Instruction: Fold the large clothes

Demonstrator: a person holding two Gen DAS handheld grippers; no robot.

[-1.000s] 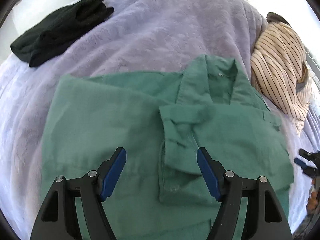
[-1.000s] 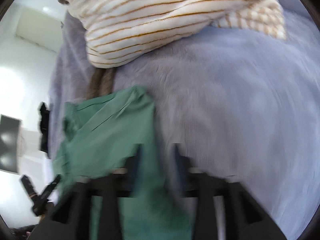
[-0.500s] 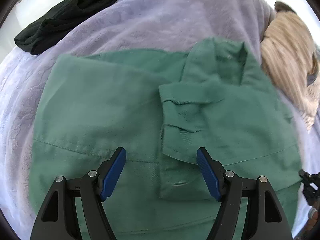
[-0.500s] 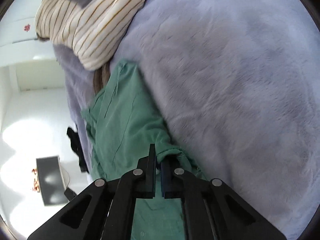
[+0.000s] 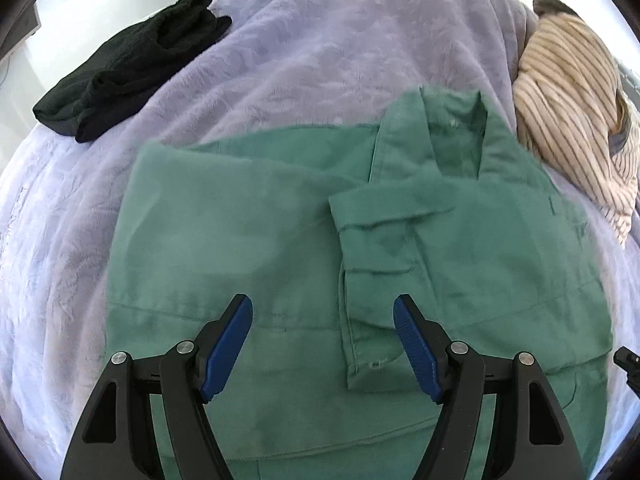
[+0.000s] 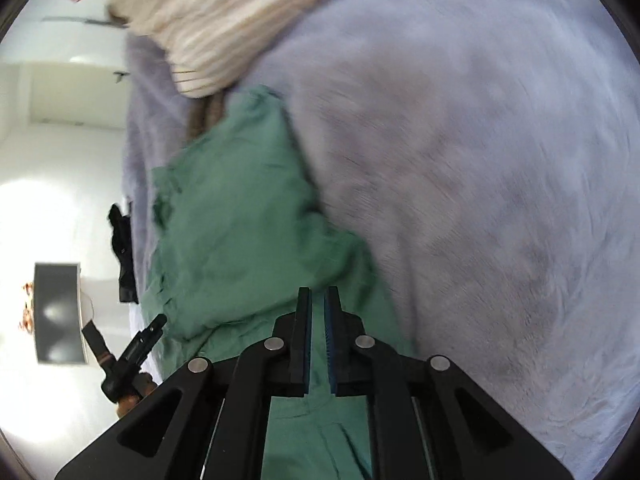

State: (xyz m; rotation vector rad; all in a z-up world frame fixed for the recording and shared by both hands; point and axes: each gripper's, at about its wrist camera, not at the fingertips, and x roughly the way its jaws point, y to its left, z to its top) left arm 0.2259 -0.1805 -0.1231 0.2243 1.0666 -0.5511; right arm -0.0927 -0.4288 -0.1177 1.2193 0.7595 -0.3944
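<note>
Your green shirt (image 5: 280, 240) lay spread on the lavender blanket (image 5: 320, 40) of the bed, collar toward the far side and one sleeve (image 5: 372, 280) already folded in across the body, its cuff pointing back toward you. That placement made sense: the fleece gave a broad, soft bed surface on which a large garment could lie flat while its sides were brought inward.

You held the left claw (image 5: 323, 344) above the shirt's lower half with its blue pads (image 5: 414, 344) standing wide apart and nothing between them, released and clear of the cloth, probably waiting until the other side was ready.

Your right claw (image 6: 316, 336) had a narrow gap between its pads, which were just parting, with a strip of green fabric in the gap. In that blurred view the shirt's right side was bunched and lifted into a ridge against the blanket, which suggests you had taken that edge to carry it over toward the middle. Whether the pads pressed on the cloth could not be told from the blur.

A folded black garment (image 5: 128, 68) and a striped beige garment (image 5: 572, 112) sat well apart from the shirt, at the bed's far corners, out of the folding space.
</note>
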